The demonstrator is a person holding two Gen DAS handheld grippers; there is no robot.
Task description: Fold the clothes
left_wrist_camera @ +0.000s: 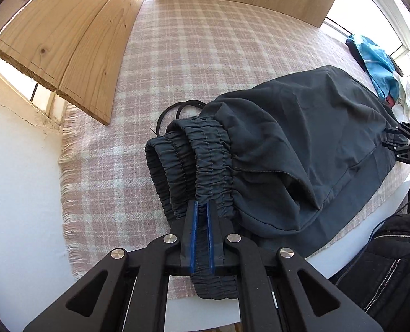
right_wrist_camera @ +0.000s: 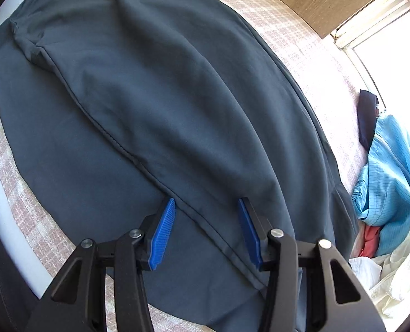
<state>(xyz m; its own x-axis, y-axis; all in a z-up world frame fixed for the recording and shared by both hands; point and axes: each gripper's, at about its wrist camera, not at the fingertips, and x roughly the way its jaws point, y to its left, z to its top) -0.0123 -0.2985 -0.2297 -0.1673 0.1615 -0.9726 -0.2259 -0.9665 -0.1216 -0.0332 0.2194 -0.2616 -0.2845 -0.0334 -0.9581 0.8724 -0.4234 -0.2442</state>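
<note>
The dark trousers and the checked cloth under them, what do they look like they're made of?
The dark trousers look like a thin, matte woven synthetic or cotton blend: smooth soft folds, stitched seams and a gathered elastic waistband. The checked cloth looks like a soft wool or acrylic blanket: a fuzzy pink and cream weave with a fringed edge. The fibres can't be told for sure.

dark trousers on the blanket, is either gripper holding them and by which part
The left gripper is shut on the dark trousers at the elastic waistband. The right gripper is open over the fabric, holding nothing.
</note>
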